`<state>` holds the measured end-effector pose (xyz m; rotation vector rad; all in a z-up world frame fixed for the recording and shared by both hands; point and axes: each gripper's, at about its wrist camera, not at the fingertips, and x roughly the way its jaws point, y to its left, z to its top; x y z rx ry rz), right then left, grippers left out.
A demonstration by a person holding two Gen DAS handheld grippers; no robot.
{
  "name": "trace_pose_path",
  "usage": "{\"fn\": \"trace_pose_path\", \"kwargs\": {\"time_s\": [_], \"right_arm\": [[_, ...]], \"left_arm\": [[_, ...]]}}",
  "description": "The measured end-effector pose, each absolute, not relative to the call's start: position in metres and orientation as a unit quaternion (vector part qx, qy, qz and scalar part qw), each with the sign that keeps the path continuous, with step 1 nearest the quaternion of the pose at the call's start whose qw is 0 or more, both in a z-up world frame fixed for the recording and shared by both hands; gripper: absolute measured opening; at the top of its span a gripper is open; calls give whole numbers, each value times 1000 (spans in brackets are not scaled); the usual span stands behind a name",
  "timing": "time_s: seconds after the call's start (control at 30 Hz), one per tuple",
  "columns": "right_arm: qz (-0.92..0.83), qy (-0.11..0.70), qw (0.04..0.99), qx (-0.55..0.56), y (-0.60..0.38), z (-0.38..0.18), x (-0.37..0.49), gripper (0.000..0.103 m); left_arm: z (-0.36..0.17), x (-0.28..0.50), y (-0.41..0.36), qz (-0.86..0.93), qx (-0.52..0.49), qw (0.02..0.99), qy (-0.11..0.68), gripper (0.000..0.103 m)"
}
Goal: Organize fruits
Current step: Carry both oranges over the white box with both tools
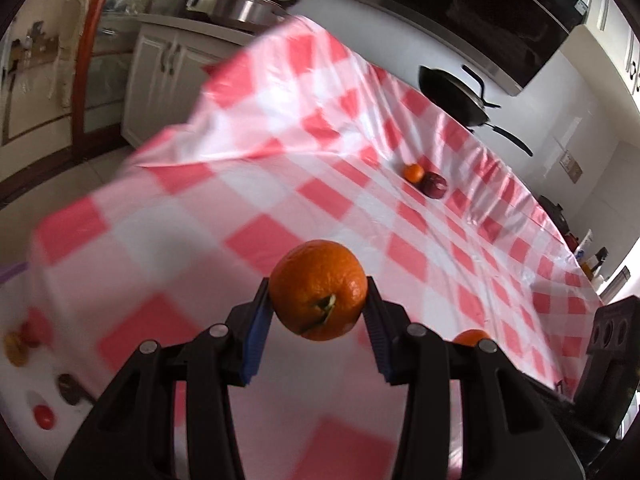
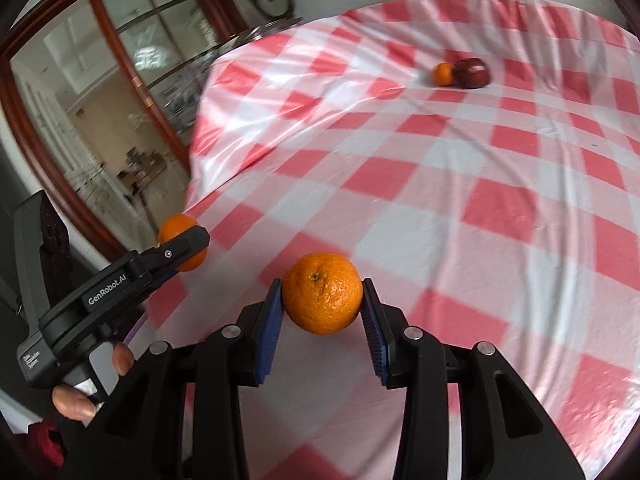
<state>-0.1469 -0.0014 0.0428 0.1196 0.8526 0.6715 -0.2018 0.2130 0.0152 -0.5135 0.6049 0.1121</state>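
Observation:
My left gripper (image 1: 318,292) is shut on an orange (image 1: 318,290) and holds it above the red-and-white checked tablecloth (image 1: 280,184). My right gripper (image 2: 322,300) is shut on a second orange (image 2: 322,298), also above the cloth. In the right wrist view the left gripper (image 2: 188,246) shows at the left with its orange (image 2: 176,226). The right gripper's body (image 1: 612,332) shows at the right edge of the left wrist view, with its orange (image 1: 472,337) partly hidden. A small orange (image 1: 413,173) and a dark red apple (image 1: 434,185) lie touching at the far side; they also show in the right wrist view, orange (image 2: 443,74) and apple (image 2: 472,73).
A black pan (image 1: 452,96) stands beyond the table's far edge. White cabinets (image 1: 160,80) and a glass door (image 2: 100,128) lie to the left. A white surface with blurred small fruit (image 1: 24,344) is at the lower left. The table edge drops off at left.

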Motion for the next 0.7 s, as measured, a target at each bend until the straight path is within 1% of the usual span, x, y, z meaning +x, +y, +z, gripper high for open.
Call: {"fn": "trace_pose_path", "kwargs": {"time_s": [0.2,0.43,0.53,0.7], "right_arm": [[389,377,840,-23,51,48,-189,39],[496,329,789,-148,120,39,-258,39],[537,331,748,-206,150,22,-286,39],[577,330,679,-312,192,-13,-328,39]], "left_arm": [[16,-258,263,114,-245,923,273,44],[7,-335,333,232,-273,903,236,44],[-18,-361,366,299,-308,869,246,44],[-77,-393,404,371,-368,799,297,44]]}}
